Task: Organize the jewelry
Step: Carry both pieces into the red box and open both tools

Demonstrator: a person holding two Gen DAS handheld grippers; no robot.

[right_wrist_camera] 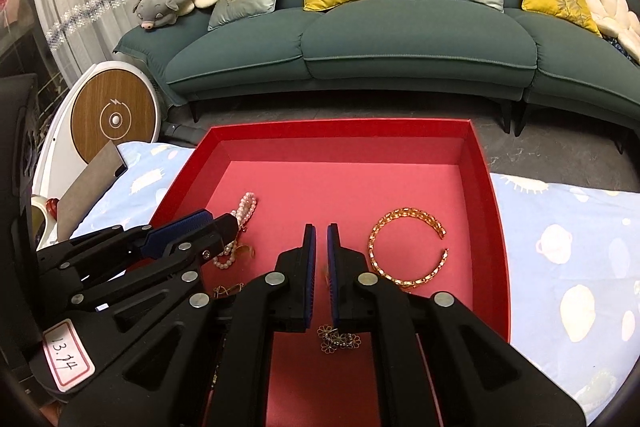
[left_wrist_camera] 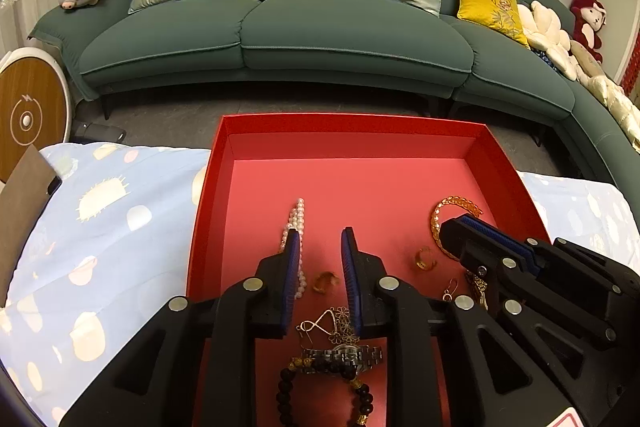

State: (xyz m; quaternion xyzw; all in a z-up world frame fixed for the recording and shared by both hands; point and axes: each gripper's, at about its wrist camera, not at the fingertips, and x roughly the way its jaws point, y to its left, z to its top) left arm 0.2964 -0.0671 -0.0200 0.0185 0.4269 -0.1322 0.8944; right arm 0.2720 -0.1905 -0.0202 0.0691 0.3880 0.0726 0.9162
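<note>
Red cardboard forms the shallow box (left_wrist_camera: pixel 208 195) in which the jewelry is spread, set on a blue patterned bedspread (left_wrist_camera: pixel 100 227). The left gripper (left_wrist_camera: pixel 320 239) is held with its jaws parted and nothing between them; a small amber ring (left_wrist_camera: pixel 325 282) is seen in the gap, lying on the box floor. A pearl strand (left_wrist_camera: pixel 295 219) lies just outside the left jaw, partly covered by it. Nearer than the jaws, a flower chain (left_wrist_camera: pixel 345 327), a metal watch (left_wrist_camera: pixel 348 355) and a dark bead bracelet (left_wrist_camera: pixel 288 387) are bunched together. The right gripper (right_wrist_camera: pixel 321 231) is held with its jaws almost closed; whether anything is pinched cannot be told. A gold bangle (right_wrist_camera: pixel 408 247) lies just right of these jaws, untouched. A green sofa (right_wrist_camera: pixel 400 39) stands beyond the box
</note>
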